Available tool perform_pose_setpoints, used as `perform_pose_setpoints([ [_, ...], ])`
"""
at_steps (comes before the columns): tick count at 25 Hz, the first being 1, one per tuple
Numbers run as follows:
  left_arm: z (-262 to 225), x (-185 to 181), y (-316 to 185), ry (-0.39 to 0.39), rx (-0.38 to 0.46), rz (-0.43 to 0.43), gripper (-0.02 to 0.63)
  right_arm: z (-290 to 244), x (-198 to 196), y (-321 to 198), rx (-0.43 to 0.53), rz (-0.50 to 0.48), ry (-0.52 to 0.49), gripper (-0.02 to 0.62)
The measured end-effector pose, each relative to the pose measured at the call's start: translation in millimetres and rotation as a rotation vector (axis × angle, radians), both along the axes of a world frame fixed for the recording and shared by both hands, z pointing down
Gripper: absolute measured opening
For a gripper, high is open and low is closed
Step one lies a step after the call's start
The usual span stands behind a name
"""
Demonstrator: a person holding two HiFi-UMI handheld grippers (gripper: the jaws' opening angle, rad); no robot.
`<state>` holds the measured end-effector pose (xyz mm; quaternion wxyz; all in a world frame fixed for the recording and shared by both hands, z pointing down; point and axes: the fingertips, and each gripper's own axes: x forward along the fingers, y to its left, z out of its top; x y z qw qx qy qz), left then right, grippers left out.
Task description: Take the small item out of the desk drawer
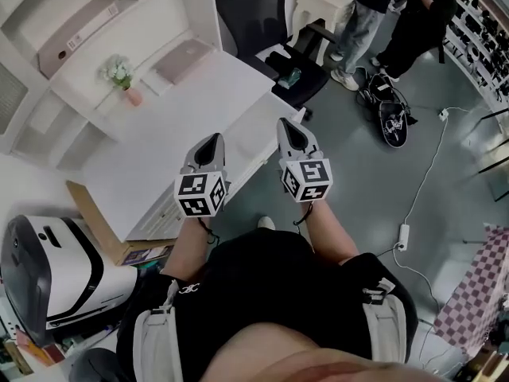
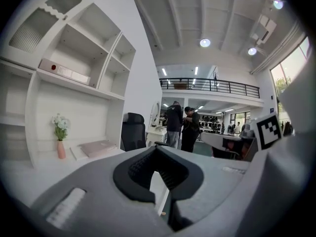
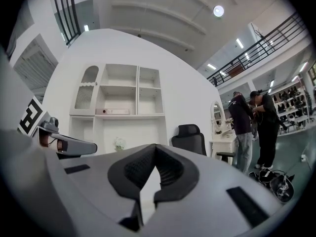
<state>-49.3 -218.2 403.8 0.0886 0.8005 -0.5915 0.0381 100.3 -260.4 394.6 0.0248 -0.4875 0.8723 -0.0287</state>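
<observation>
The white desk (image 1: 179, 130) lies ahead of me, its front edge running down to the left. The drawer fronts along that edge (image 1: 253, 164) look closed, and no small item shows in any view. My left gripper (image 1: 211, 143) hovers over the desk's front edge, its jaws shut with nothing between them; its tips (image 2: 155, 149) meet in the left gripper view. My right gripper (image 1: 288, 127) hangs just off the desk edge, over the floor, also shut and empty, tips (image 3: 155, 146) touching. Both point up and away from me towards the shelves.
A flower vase (image 1: 124, 79) and a pink flat case (image 1: 181, 60) sit at the desk's back under white shelves (image 2: 74, 48). A black chair (image 1: 266, 22) stands at the desk's far end. People (image 1: 378, 10) stand beyond. A white machine (image 1: 48, 269) is at my left.
</observation>
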Motion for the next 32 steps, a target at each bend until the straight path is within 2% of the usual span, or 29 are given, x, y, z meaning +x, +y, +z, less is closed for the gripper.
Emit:
perform_pose_setpoints([
  [7,8,20,-53,0.002,-0.031,-0.012,0.014,13,16,-65,-0.038,-0.034,0.018,-0.003],
  [17,20,-20,-86,-0.007,-0.058,-0.04,0.014,53,-15,-118,-0.135,-0.051,0.082,-0.003],
  [18,22,-23,-88,-0.009,-0.063,-0.04,0.014,60,-21,-121,-0.156,-0.068,0.095,0.014],
  [20,23,-30,-94,-0.013,-0.073,-0.042,0.014,73,-34,-129,-0.204,-0.119,0.128,0.149],
  [22,26,-38,-98,-0.013,-0.083,-0.048,0.014,91,-47,-135,-0.252,-0.167,0.181,0.21],
  [28,38,-61,-92,0.004,-0.103,-0.097,0.014,159,-74,-134,-0.395,-0.287,0.407,0.235],
  [32,46,-77,-82,0.011,-0.12,-0.13,0.014,197,-94,-126,-0.461,-0.371,0.514,0.235],
])
